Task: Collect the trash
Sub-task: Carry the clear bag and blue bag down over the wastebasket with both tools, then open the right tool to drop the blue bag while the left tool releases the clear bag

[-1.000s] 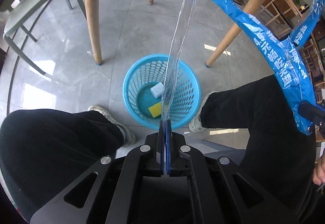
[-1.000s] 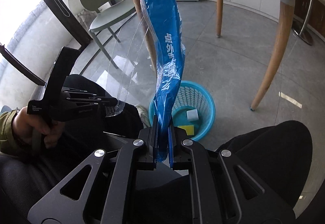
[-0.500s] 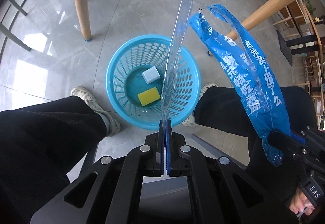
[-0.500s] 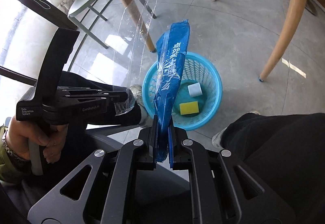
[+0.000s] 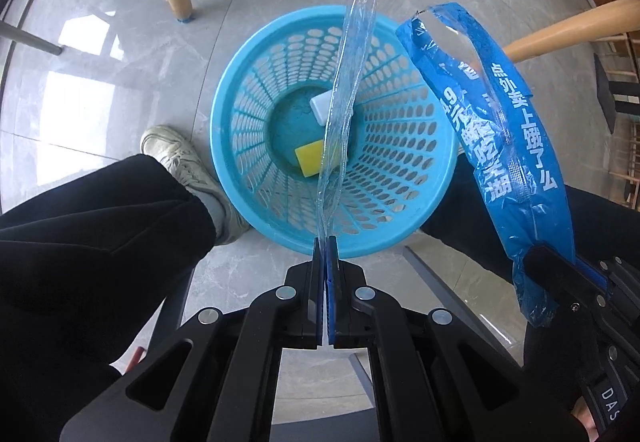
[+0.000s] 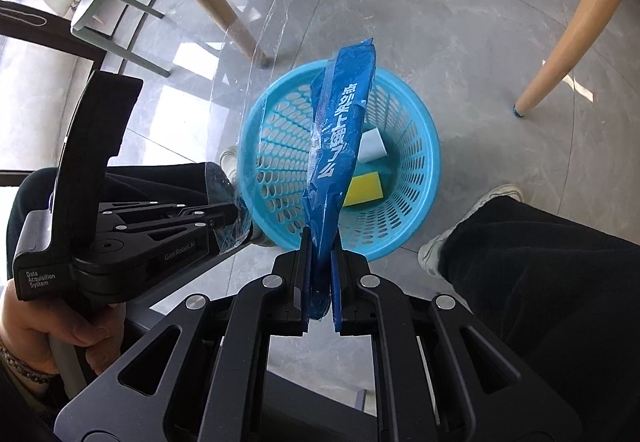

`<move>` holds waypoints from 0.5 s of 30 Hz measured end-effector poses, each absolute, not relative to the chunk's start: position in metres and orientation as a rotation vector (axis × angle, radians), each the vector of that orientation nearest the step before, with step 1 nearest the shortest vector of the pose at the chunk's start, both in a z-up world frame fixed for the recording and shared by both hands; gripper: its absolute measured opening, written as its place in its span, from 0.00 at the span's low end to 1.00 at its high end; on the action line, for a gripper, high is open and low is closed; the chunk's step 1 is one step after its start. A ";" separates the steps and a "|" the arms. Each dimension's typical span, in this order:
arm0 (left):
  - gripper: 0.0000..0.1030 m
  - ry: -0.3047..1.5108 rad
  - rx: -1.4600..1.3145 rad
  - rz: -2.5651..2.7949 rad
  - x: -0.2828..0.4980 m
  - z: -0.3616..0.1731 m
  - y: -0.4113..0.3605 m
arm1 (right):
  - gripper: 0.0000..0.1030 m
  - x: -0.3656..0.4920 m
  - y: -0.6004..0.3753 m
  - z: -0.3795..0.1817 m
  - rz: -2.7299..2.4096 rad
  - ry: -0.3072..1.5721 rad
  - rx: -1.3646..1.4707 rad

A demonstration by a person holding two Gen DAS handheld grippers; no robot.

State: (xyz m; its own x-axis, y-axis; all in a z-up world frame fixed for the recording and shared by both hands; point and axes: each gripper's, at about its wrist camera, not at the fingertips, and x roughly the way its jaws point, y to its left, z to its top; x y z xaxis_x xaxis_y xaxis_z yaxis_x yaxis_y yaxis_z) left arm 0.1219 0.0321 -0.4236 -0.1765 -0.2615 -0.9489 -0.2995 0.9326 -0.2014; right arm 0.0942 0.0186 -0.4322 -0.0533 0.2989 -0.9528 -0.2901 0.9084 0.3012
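- Trash first, left wrist view: clear plastic film [image 5: 347,89] is pinched flat between the closed jaws of my left gripper [image 5: 327,262] and stands up over the blue basket [image 5: 240,89].
- Basket fills far more of this view than a second ago – both hands have dropped toward it. Yellow sponge [image 5: 310,163] and white block [image 5: 322,109] lie on its bottom.
- Blue printed bag [image 5: 504,145] hangs at the right of this view, over the basket's right rim, held at its lower end by the right gripper [image 5: 560,270].
- Right wrist view: right gripper [image 6: 320,246] jaws clamp the bag's [image 6: 340,145] bottom edge, a narrow gap left by the folded plastic. Bag leans over the basket [image 6: 416,193] mouth.
- Left gripper [image 6: 236,215] sits just left of the basket rim in this view, film [image 6: 256,53] rising from it beside the rim rather than over it – a hand [image 6: 44,326] on its handle.
- My read: both pieces are nearly in drop position. Next is release; light film may cling to the pads or drift outside.
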 end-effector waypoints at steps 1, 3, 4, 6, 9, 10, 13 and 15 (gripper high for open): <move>0.00 1.795 -0.428 0.037 0.123 -0.431 0.032 | 0.07 0.097 0.021 -0.439 0.472 1.566 0.004; 0.00 1.847 -0.437 0.043 0.123 -0.447 0.031 | 0.07 0.102 0.024 -0.455 0.461 1.597 -0.003; 0.00 1.870 -0.438 0.053 0.123 -0.454 0.032 | 0.07 0.104 0.025 -0.460 0.456 1.608 -0.012; 0.00 1.911 -0.442 0.071 0.122 -0.466 0.033 | 0.07 0.107 0.028 -0.473 0.441 1.639 -0.016; 0.00 1.956 -0.428 0.088 0.122 -0.481 0.034 | 0.07 0.111 0.029 -0.486 0.427 1.681 -0.005; 0.00 1.972 -0.423 0.098 0.121 -0.486 0.035 | 0.07 0.114 0.030 -0.491 0.424 1.691 -0.009; 0.00 2.019 -0.425 0.110 0.121 -0.502 0.037 | 0.08 0.118 0.036 -0.505 0.413 1.720 -0.029; 0.00 2.052 -0.432 0.104 0.120 -0.512 0.037 | 0.08 0.120 0.038 -0.515 0.405 1.742 -0.033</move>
